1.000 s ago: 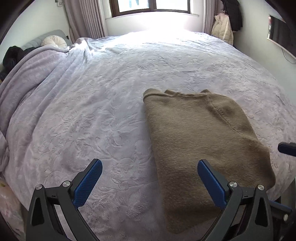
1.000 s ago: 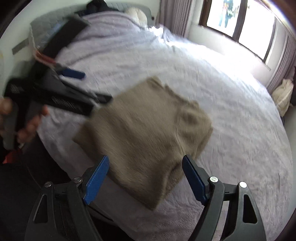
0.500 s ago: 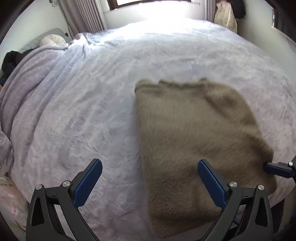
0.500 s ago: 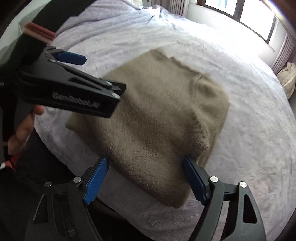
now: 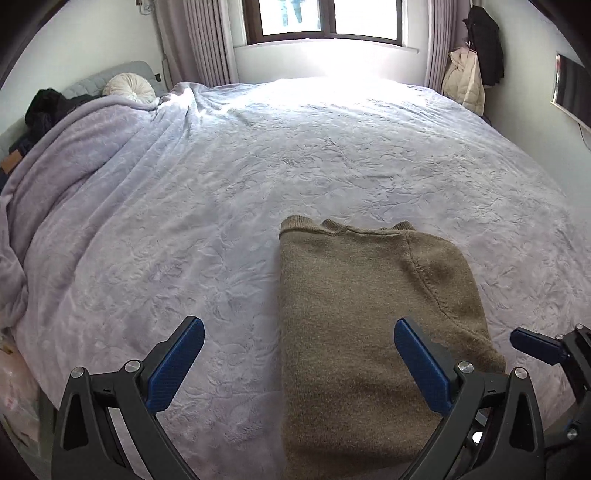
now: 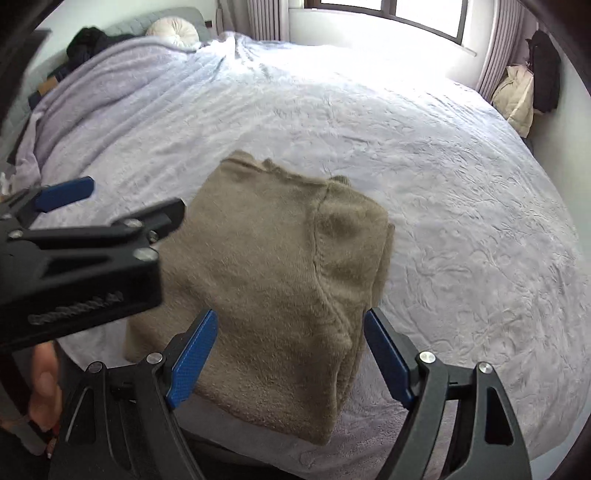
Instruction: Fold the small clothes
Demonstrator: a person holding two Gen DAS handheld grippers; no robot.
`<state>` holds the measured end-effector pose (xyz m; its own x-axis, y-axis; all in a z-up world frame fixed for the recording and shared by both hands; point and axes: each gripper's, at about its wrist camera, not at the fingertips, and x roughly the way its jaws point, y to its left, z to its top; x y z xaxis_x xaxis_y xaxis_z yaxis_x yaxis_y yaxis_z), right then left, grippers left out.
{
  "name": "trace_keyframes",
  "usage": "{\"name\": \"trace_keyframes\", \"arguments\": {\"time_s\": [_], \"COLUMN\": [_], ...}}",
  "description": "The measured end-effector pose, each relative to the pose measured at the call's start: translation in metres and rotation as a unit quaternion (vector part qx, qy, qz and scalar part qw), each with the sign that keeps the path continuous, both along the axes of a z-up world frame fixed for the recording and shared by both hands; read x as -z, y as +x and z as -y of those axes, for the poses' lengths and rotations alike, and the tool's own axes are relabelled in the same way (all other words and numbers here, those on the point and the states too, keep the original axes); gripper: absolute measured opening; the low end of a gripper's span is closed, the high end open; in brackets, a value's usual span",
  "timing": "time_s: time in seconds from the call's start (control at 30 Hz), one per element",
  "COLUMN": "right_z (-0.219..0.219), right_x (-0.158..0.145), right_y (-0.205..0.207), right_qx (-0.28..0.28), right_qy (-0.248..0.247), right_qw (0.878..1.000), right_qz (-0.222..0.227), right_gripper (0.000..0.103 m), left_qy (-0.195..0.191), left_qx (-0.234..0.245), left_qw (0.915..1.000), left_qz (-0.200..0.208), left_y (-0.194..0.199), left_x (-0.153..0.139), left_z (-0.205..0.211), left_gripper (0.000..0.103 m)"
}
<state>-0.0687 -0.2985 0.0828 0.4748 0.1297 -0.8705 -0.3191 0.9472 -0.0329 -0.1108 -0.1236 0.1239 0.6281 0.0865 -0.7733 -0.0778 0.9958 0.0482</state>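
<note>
A folded brown knit sweater (image 5: 354, 317) lies flat on the lavender bed cover (image 5: 229, 206), near the bed's front edge. It also shows in the right wrist view (image 6: 273, 280). My left gripper (image 5: 299, 365) is open and empty, hovering just short of the sweater's near left part. My right gripper (image 6: 288, 358) is open and empty, its fingers straddling the sweater's near right corner from above. The left gripper's body (image 6: 74, 258) shows at the left of the right wrist view. One blue fingertip of the right gripper (image 5: 535, 345) shows at the right of the left wrist view.
A rumpled lavender blanket (image 5: 66, 177) is heaped along the bed's left side, with a round white cushion (image 5: 129, 86) and dark clothes (image 5: 48, 110) at the headboard. A window (image 5: 325, 18) and hanging coats (image 5: 469, 74) are behind the bed.
Both grippers have pulled back and risen a little from the sweater, still open. The sweater lies as before.
</note>
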Motion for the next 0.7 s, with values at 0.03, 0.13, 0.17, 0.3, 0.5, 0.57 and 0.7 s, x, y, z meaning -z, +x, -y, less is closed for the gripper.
{"name": "trace_keyframes", "arguments": {"time_s": [0.03, 0.13, 0.17, 0.3, 0.5, 0.57, 0.7], "right_z": [-0.004, -0.010, -0.010, -0.003, 0.004, 0.005, 0.003], "right_x": [0.005, 0.014, 0.015, 0.015, 0.016, 0.016, 0.016], "right_y": [0.003, 0.003, 0.003, 0.005, 0.010, 0.010, 0.010], "right_qx": [0.001, 0.006, 0.006, 0.018, 0.031, 0.031, 0.029], "right_qy": [-0.014, -0.032, -0.029, -0.025, -0.016, -0.018, -0.019], "right_qw": [1.000, 0.999, 0.999, 0.999, 0.999, 0.999, 0.999], "right_qz": [-0.003, -0.008, -0.013, -0.013, -0.018, -0.019, -0.018], "right_gripper": [0.084, 0.084, 0.084, 0.084, 0.084, 0.084, 0.084], "left_qy": [-0.011, -0.005, -0.007, -0.021, -0.010, -0.012, -0.003], "left_qx": [0.001, -0.008, -0.009, -0.019, -0.016, -0.015, -0.016], "left_qw": [0.9999, 0.9999, 0.9999, 0.9996, 0.9998, 0.9997, 0.9998], "left_qz": [-0.001, -0.013, -0.011, -0.006, -0.012, -0.016, -0.012], "left_y": [-0.001, 0.004, 0.005, 0.004, 0.003, 0.003, 0.002], "left_x": [0.006, 0.018, 0.020, 0.023, 0.019, 0.019, 0.017], "left_z": [-0.002, -0.002, -0.001, -0.003, 0.002, 0.004, 0.007], "left_gripper": [0.103, 0.103, 0.103, 0.103, 0.103, 0.103, 0.103]}}
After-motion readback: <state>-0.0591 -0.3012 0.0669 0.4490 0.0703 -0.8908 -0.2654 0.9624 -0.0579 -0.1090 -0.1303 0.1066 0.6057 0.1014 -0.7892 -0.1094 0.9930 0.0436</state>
